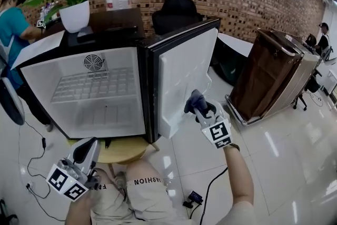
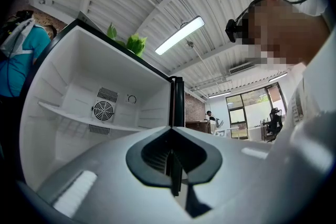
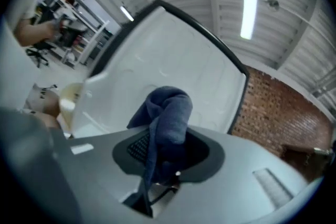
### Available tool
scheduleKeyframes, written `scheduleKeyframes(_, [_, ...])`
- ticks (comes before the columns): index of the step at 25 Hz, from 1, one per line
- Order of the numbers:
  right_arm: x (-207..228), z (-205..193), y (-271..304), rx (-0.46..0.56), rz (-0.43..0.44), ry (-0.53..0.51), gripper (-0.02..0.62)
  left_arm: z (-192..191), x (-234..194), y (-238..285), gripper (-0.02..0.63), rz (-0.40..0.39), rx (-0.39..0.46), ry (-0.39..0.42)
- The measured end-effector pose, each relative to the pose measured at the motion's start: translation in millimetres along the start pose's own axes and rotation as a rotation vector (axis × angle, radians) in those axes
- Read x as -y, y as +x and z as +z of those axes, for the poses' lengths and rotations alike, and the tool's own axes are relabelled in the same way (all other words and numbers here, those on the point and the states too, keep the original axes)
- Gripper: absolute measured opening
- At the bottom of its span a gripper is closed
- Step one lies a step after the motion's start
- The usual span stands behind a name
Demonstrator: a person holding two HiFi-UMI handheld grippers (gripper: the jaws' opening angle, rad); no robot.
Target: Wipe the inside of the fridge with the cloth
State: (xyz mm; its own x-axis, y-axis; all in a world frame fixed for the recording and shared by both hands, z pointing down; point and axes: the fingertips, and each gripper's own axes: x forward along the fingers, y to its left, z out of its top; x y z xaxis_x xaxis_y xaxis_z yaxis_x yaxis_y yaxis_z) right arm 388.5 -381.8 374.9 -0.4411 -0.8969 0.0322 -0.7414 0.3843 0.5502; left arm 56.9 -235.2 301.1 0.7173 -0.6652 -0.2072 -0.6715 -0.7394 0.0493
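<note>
Cloth (image 3: 168, 113) in right claw (image 1: 199, 107), level, at fridge door (image 1: 181, 66)

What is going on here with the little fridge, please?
A seated person is cleaning an open mini fridge with two handheld grippers. The right gripper is shut on a blue-grey cloth, held at the inner face of the open door near its lower edge. The left gripper is shut and empty, low by the person's lap. Only a wire shelf sits inside the cabinet.
</note>
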Motion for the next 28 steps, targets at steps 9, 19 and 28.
scheduleKeyframes(9, [-130, -42, 9, -0.092, 0.236, -0.216, 0.107, -6, 6, 5, 0.000, -0.019, -0.003, -0.019])
scheduleKeyframes(19, [-72, -72, 68, -0.223, 0.176, -0.194, 0.110, -8, 7, 1, 0.000, -0.008, -0.005, -0.024])
scheduleKeyframes(28, [63, -165, 96, -0.439, -0.157, -0.061, 0.107, -5, 9, -1, 0.000, -0.007, -0.003, -0.026])
